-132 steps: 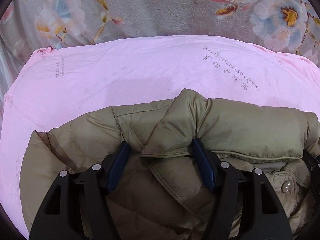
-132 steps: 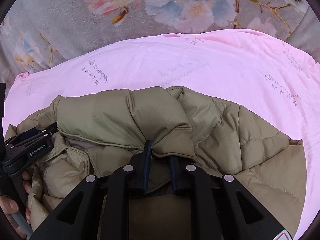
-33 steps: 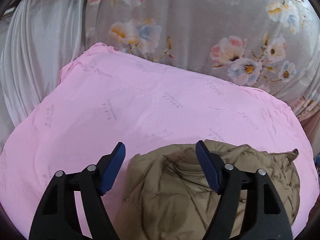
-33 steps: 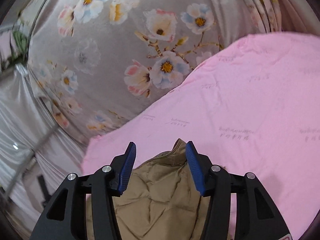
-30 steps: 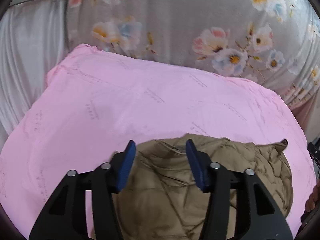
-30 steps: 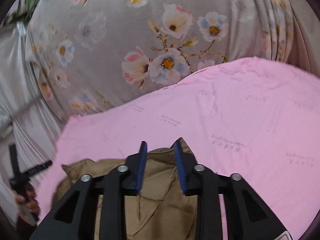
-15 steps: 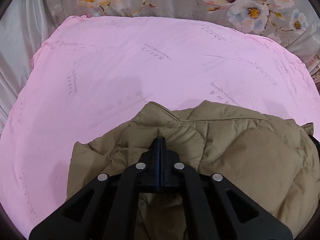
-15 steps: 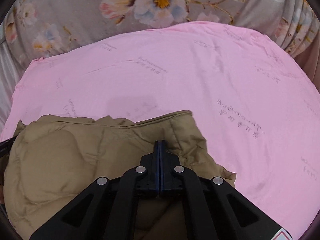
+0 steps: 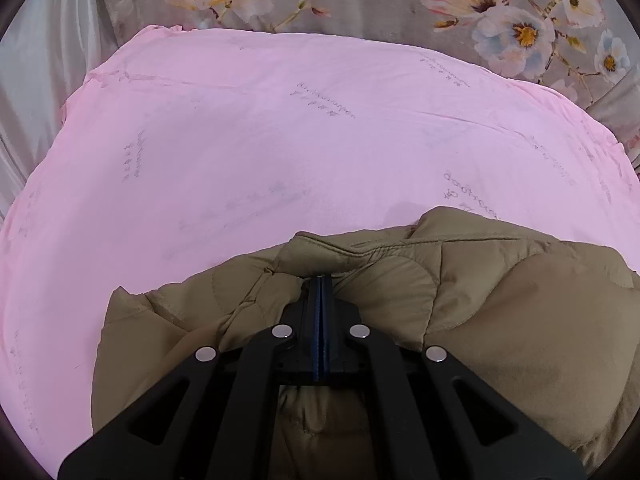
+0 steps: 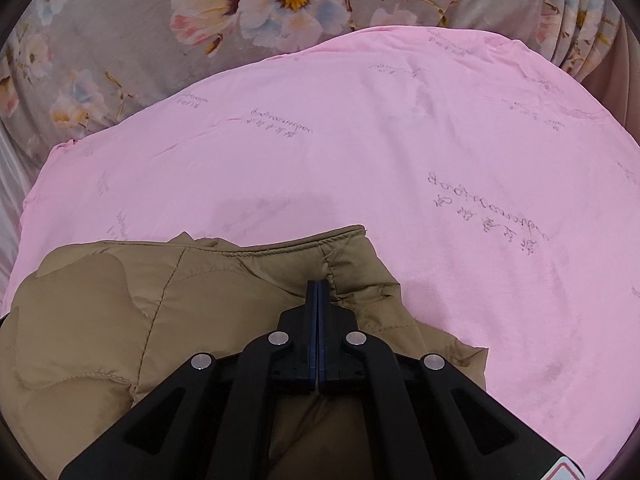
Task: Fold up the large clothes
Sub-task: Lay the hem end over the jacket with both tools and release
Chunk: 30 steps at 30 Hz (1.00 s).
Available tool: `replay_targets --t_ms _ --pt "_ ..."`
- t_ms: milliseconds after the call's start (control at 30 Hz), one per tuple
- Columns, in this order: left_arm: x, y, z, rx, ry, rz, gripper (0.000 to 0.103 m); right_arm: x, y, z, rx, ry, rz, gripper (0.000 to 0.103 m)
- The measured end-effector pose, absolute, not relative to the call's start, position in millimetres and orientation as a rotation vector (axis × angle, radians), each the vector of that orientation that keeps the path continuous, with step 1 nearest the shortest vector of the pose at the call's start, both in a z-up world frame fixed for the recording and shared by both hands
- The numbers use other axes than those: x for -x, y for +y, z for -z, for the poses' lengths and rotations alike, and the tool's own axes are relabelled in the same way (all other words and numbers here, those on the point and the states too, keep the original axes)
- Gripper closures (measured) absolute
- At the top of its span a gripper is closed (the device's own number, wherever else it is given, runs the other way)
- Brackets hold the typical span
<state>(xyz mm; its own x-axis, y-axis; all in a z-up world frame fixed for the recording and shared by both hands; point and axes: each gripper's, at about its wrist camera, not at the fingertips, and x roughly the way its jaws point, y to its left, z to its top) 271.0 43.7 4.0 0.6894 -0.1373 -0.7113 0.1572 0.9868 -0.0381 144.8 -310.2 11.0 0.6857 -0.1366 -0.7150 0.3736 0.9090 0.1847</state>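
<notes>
An olive-brown quilted puffer jacket (image 9: pixel 500 320) lies bunched on a pink sheet (image 9: pixel 280 140). It also shows in the right wrist view (image 10: pixel 120 320), on the same pink sheet (image 10: pixel 440 160). My left gripper (image 9: pixel 321 280) is shut, its blue pads pressed together, resting on the jacket's left part near a folded edge. My right gripper (image 10: pixel 318 286) is shut too, resting on the jacket's right part just behind a stitched hem. No fabric shows between either pair of pads.
A grey curtain with printed flowers (image 9: pixel 500 20) hangs behind the pink surface, also in the right wrist view (image 10: pixel 260 0). Pale pleated fabric (image 9: pixel 40 60) hangs at the far left. The pink sheet stretches far beyond the jacket.
Both grippers closed from open about a second ago and dropped down onto the jacket. Over the last half second they shifted slightly closer to the jacket's far edge.
</notes>
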Motion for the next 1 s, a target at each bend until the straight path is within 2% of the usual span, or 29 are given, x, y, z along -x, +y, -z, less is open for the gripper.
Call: replay_targets --t_ms 367,433,500,667,833,1000 --pt "-271.2 52.2 -9.0 0.018 0.788 0.184 0.102 -142.6 -314.6 -15.2 -0.355 0.756 0.312 0.103" --pt "-262.4 61.0 -22.4 0.006 0.78 0.141 0.102 -134.5 -313.8 -26.8 -0.334 0.763 0.378 0.103" --pt "-245.5 67.2 -43.1 -0.005 0.746 0.116 0.102 -118.7 -301.5 -50.7 -0.296 0.711 0.392 0.093" --pt "-204.1 40.6 -88.9 0.05 0.709 0.286 0.102 -111.6 -245.2 -90.1 -0.303 0.645 0.197 0.092" --pt "-196.8 -11.2 -68.4 0.006 0.755 0.336 0.1 -137.7 -177.3 -76.4 -0.224 0.691 0.069 0.092" --pt "-200.3 -28.6 -39.0 -0.022 0.766 0.279 0.1 -152.6 -164.8 -45.6 -0.172 0.734 0.089 0.092"
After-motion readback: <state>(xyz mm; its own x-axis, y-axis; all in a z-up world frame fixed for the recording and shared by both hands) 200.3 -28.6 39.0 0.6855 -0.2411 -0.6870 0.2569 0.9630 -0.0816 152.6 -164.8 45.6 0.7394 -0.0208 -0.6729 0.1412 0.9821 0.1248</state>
